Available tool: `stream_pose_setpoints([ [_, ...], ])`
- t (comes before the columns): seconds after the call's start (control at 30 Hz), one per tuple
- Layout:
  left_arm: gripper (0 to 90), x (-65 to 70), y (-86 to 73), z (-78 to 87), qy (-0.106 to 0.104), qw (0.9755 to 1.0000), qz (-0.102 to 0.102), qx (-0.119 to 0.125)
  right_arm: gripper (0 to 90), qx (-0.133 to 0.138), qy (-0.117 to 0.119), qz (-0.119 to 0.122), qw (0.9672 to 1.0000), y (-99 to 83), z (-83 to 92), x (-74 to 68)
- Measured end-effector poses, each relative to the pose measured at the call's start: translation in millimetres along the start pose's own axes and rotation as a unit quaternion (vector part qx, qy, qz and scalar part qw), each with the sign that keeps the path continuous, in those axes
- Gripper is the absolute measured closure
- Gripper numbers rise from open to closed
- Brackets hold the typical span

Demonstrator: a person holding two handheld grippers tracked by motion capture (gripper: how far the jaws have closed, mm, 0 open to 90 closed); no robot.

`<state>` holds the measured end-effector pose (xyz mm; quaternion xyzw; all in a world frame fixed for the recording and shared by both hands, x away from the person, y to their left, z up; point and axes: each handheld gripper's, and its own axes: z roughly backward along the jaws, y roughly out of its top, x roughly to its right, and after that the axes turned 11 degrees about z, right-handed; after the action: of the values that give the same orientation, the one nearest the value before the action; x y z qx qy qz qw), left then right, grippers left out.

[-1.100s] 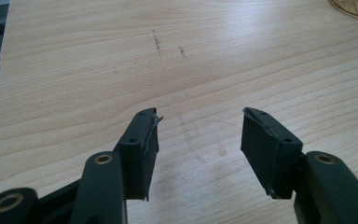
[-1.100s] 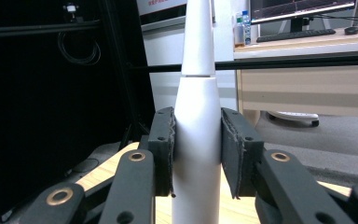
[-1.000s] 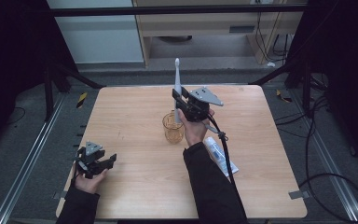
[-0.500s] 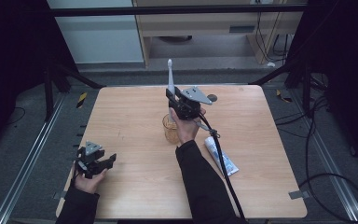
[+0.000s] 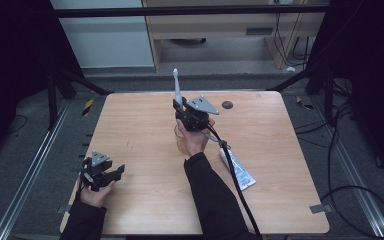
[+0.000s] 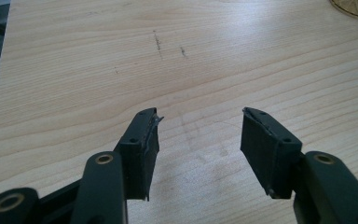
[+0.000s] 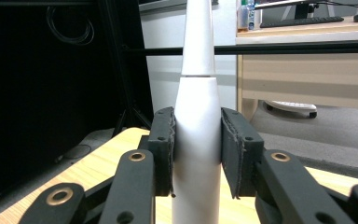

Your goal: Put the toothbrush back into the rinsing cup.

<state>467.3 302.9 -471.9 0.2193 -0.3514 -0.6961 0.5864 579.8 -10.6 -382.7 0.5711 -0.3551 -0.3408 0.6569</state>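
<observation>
Right gripper [image 5: 181,106] clamps toothbrush [image 5: 177,86] upright — above cup [image 5: 180,142].

bare table [image 5: 140,130] left, glass [image 5: 181,142] centre

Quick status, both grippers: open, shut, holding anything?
Left gripper: open, holding nothing, over the table.
Right gripper: shut on the white electric toothbrush, held upright.

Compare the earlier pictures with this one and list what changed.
The right claw, shut on the white toothbrush, slid left across the high view and dipped slightly over the amber cup. The left claw stayed open near the table's left front edge; the toothpaste tube kept its place.
</observation>
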Motion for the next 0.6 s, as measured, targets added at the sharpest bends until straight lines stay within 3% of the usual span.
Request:
stream_pose_setpoints([
  [0.17, 45.9, -0.1, 0.0, 0.2, 0.0, 1.0, 0.0, 0.0, 67.2, -0.005, -0.001, 0.01, 0.9999, -4.8, -1.7, -4.5],
  [0.6, 45.9, 0.0, -0.2, -0.4, 0.0, 1.0, 0.0, 0.0, 67.2, -0.018, -0.003, 0.006, 0.9998, -21.3, -3.4, -8.3],
])
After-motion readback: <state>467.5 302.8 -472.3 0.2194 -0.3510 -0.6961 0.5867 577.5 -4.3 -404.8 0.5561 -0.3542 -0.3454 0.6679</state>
